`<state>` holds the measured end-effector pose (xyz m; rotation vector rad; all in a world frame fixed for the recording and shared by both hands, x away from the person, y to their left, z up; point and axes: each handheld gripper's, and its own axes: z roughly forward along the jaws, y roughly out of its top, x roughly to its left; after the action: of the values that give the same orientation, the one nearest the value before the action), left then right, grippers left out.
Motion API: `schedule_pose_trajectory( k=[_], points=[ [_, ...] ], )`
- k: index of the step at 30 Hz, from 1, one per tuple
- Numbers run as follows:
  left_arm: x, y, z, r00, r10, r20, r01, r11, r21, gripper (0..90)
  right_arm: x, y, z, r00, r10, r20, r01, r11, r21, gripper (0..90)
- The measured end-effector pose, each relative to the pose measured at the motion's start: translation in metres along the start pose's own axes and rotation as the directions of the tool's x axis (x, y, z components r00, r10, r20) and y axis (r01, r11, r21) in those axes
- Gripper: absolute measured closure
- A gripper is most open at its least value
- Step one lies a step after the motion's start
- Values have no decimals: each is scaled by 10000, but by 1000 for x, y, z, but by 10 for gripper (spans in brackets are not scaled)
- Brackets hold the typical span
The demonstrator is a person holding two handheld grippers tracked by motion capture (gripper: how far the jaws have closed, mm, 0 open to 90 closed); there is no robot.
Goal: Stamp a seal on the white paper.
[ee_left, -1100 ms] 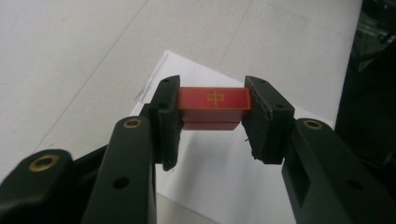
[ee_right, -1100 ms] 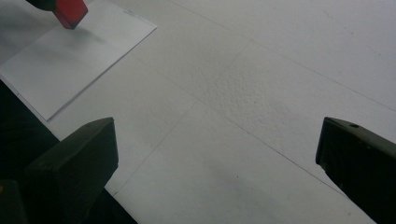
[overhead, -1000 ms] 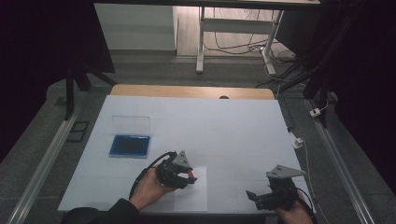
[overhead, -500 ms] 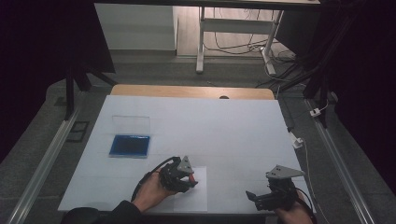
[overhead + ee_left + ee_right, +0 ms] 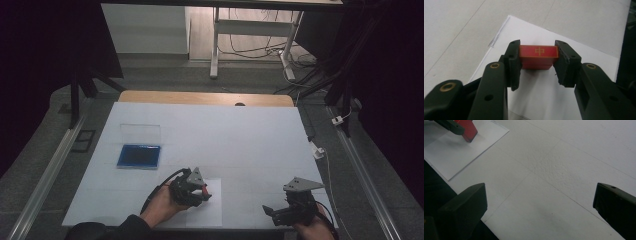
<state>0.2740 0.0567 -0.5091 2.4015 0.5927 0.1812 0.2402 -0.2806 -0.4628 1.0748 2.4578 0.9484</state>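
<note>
A red block with a gold character on its top face is clamped between the two black jaws of my left gripper. It rests on or just over a white sheet of paper. From above, the left gripper is over that paper near the table's front edge, with the red block at its tip. In the right gripper view the red block sits at the far upper left on the paper. My right gripper stays at the front right, jaws wide apart with nothing between them.
An open clear case with a blue inside lies on the white table cover at the left. A strip of wooden tabletop runs along the far edge. Metal rails flank the table.
The left gripper with the red block has shifted slightly right and toward the front over the paper. The right gripper has kept still.
</note>
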Motion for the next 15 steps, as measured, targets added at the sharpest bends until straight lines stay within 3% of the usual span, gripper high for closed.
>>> schedule_pose_trajectory(
  k=[4,11,15],
  points=[
    [-3,0,0,9999,42,-142,-42,10000,11,588,0,0,0,10000,-36,8,36,10000,72,0],
    [8,-2,1,9987,-151,488,155,9998,-84,588,0,0,0,10000,-26,30,26,10000,93,0],
    [7,-1,1,9989,-59,455,62,10000,-44,588,0,0,0,10000,-30,17,30,10000,89,0]
  ],
)
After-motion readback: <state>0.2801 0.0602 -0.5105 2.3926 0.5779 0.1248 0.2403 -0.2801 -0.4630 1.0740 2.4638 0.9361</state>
